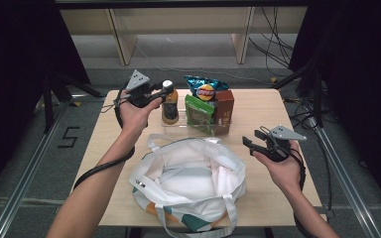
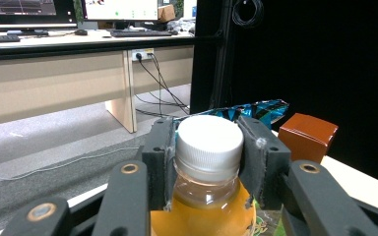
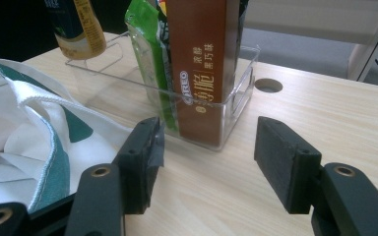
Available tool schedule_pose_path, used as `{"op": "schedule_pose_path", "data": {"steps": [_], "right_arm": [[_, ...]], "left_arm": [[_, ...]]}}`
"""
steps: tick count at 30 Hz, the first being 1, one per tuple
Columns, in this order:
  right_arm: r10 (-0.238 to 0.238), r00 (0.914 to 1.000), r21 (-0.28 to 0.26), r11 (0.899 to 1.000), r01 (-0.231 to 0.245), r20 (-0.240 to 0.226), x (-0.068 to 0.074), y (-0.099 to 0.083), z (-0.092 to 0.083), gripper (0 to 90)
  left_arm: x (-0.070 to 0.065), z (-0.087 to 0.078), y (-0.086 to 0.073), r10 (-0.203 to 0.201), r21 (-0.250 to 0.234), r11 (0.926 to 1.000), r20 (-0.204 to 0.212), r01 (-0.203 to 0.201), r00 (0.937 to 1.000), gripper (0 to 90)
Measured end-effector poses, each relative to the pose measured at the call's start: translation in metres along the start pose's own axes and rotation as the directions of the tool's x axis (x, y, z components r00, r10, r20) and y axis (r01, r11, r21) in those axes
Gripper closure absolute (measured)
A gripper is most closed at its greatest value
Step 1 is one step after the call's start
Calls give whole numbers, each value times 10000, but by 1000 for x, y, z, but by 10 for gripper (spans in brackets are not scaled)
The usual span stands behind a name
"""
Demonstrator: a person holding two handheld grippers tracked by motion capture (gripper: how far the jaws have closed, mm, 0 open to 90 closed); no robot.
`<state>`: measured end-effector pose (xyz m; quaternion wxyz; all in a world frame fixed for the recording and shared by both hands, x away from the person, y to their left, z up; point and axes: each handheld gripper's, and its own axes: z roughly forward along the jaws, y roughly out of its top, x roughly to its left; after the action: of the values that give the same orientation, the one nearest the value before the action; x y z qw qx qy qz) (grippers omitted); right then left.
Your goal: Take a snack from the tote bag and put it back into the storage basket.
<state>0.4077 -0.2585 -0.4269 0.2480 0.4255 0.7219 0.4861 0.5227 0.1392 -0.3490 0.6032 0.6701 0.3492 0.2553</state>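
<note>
A: State the condition of the left tool [image 1: 164, 90].

B: The left tool is clamped on the neck of the juice bottle [image 1: 169, 102], just under its white cap [image 2: 209, 138]. In the left gripper view both pads [image 2: 256, 147] press against the cap and neck from either side.

A: Location of the bottle?

B: Upright at the left end of the clear plastic tray [image 1: 178, 125], at the far side of the worktop [image 1: 273, 119]. The same tray holds a green snack packet [image 1: 199, 112], a brown biscuit box [image 1: 223, 108] and a blue crisp bag [image 1: 204, 89] behind them.

A: Condition of the right tool [image 1: 250, 140]?

B: Jaws apart, nothing between them. In the right gripper view it points toward the near corner of the tray and the brown box, clear of both, above bare worktop.

A: Other items?

B: A white tote bag [image 1: 188, 183] with green and orange print lies open at the near side of the worktop, between the two forearms, its edge touching the tray front.
</note>
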Motion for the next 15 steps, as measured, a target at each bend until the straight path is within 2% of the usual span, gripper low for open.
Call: {"op": "schedule_pose_path", "data": {"steps": [1,2,4,6,9,10,15], "right_arm": [[-36,10000,34,10000,36,-27,0,0,0,443],[205,9998,57,9998,-206,37,1,0,0,443],[214,9998,22,9998,-214,60,1,0,0,443],[-12,10000,6,10000,12,-9,0,0,0,443],[-10,10000,-2,10000,10,-4,0,0,0,443],[191,9998,78,9998,-192,60,1,0,0,443],[126,9999,88,9999,-125,-26,1,0,0,443]], "left_arm": [[0,0,0,3,18,10000,-19,-3,10000,593],[1,1,-1,-23,31,10000,-39,23,10000,593],[1,2,-1,-19,62,10000,-60,20,10000,593],[2,3,-2,-47,57,10000,-81,47,10000,593],[2,4,-3,-92,92,9999,-100,93,9999,593],[3,5,-3,-95,100,9999,-106,96,9999,593],[4,7,-5,-100,159,9998,-139,102,9999,593]]}}
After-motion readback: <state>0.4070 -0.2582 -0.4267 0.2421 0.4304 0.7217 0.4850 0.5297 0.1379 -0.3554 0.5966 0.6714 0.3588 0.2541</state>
